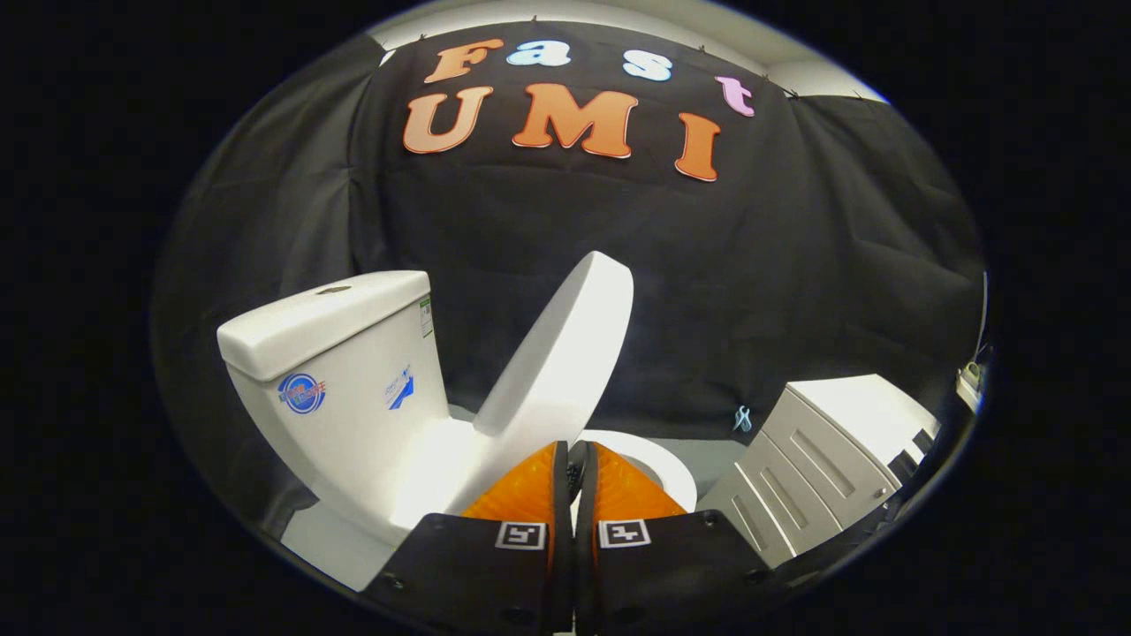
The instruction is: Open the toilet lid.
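A white toilet stands ahead, its tank [331,353] to the left of my fingers. The white lid [565,353] is raised and tilted, leaning back toward the tank but not touching it. Under it the seat rim [658,464] shows just beyond my fingertips. My gripper [574,455] is shut, its two fingers pressed together with nothing between them. The fingertips sit close beneath the lid's lower edge; I cannot tell whether they touch it.
A white cabinet [822,468] with panelled drawers stands to the right of the toilet. Black cloth hangs behind everything. A small pale blue clip [742,420] lies at the cloth's foot, between toilet and cabinet.
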A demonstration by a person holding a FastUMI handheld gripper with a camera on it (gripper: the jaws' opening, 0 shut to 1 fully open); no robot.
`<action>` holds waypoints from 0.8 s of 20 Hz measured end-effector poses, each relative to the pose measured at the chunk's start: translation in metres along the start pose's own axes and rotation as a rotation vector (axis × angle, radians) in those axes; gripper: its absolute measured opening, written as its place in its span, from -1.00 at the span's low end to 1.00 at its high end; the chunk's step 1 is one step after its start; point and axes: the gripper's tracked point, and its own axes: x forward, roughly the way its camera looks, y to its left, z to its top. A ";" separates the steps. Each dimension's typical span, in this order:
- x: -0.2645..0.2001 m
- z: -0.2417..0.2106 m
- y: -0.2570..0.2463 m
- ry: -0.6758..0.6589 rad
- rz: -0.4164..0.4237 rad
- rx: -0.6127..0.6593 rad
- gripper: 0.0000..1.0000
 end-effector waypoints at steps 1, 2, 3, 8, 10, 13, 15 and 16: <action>-0.001 0.003 0.006 -0.006 -0.006 -0.014 -0.83; -0.002 0.007 0.012 -0.015 -0.011 -0.025 -0.83; -0.003 0.009 0.018 -0.025 -0.013 -0.040 -0.83; -0.009 0.022 0.049 -0.062 -0.005 -0.055 -0.83; -0.010 0.026 0.060 -0.070 0.001 -0.074 -0.83; -0.013 0.032 0.077 -0.089 0.010 -0.105 -0.83; -0.013 0.034 0.085 -0.094 0.003 -0.119 -0.83; -0.013 0.035 0.088 -0.098 -0.001 -0.123 -0.83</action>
